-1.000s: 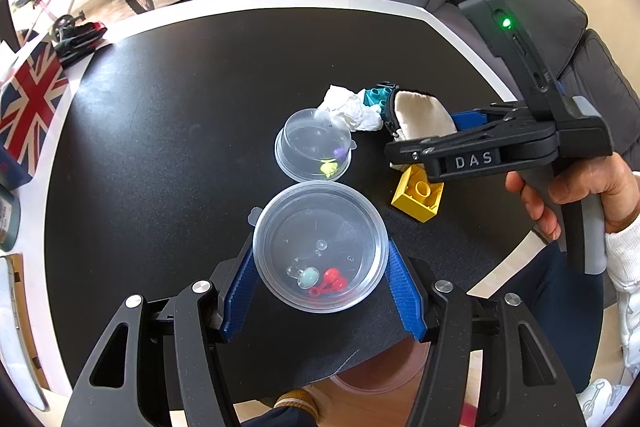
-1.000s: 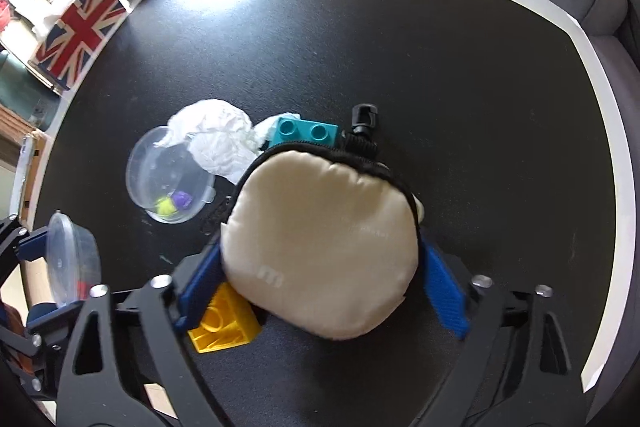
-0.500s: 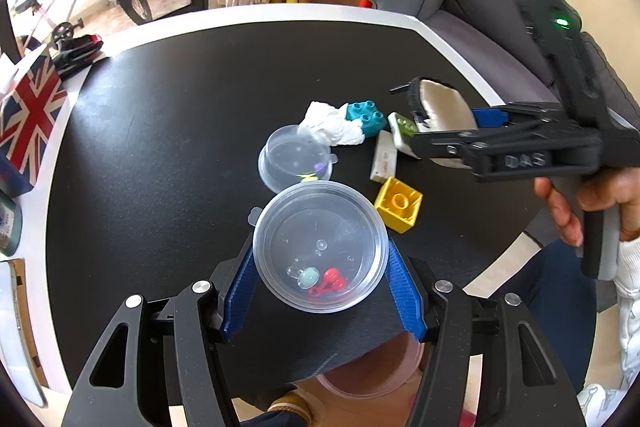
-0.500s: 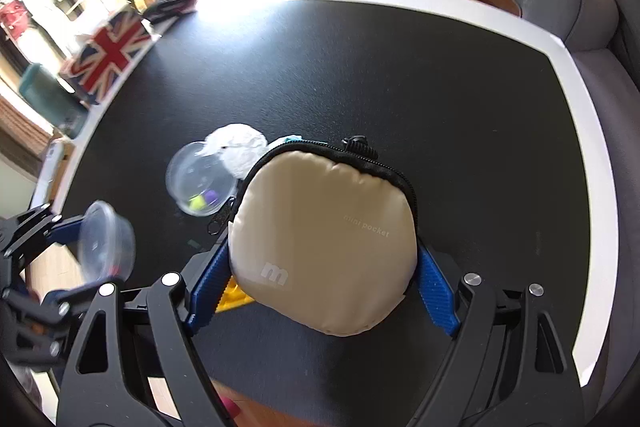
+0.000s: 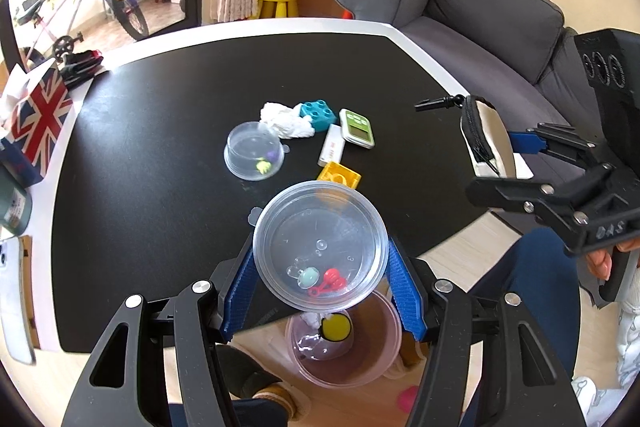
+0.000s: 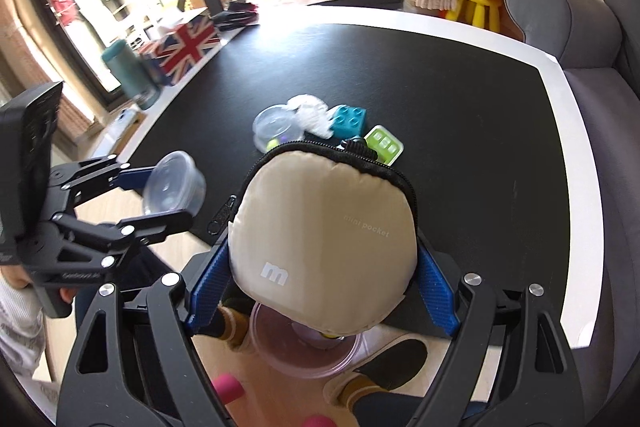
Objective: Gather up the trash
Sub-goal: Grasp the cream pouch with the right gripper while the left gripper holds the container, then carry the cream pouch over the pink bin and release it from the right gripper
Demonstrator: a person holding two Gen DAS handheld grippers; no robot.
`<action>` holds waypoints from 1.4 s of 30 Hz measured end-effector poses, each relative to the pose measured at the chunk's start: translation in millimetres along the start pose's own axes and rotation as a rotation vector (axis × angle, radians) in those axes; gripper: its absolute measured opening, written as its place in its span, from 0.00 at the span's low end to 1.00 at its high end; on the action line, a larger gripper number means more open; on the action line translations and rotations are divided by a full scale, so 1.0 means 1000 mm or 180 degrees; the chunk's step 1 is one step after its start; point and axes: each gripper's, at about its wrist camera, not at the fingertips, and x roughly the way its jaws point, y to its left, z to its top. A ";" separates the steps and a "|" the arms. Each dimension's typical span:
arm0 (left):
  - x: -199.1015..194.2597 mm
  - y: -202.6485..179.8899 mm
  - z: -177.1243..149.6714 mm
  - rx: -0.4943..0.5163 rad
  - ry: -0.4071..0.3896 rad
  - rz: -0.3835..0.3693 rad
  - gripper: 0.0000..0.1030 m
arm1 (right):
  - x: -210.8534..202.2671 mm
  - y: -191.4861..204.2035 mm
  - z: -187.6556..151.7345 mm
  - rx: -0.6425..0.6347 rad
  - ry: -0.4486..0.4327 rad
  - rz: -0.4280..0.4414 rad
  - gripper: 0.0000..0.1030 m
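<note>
Trash bin (image 5: 384,359) sitting on floor just off near table (image 5: 160,155) edge, directly below both loads. Left gripper (image 5: 322,287) clamping clear container (image 5: 320,247); right gripper (image 6: 320,279) clamping beige pouch (image 6: 324,247) flat-side up. I am holding both over bin, left one nearer its centre. Versus one second back: both loads lifted clear of table, pulled toward bin; pouch removal exposing green timer (image 5: 357,129) and white bar (image 5: 332,150); crumpled tissue (image 5: 284,121) staying on table
</note>
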 end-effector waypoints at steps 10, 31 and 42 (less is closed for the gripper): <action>-0.013 -0.020 -0.035 0.0008 0.0022 -0.0052 0.57 | -0.010 0.021 -0.052 -0.0107 0.0066 0.0160 0.80; -0.010 -0.023 -0.080 -0.0129 0.0132 -0.0063 0.57 | 0.023 0.031 -0.104 -0.0068 0.0330 0.0249 0.92; -0.001 -0.037 -0.077 -0.0043 0.0181 -0.0138 0.57 | -0.001 0.017 -0.100 0.0039 0.0178 0.0139 0.94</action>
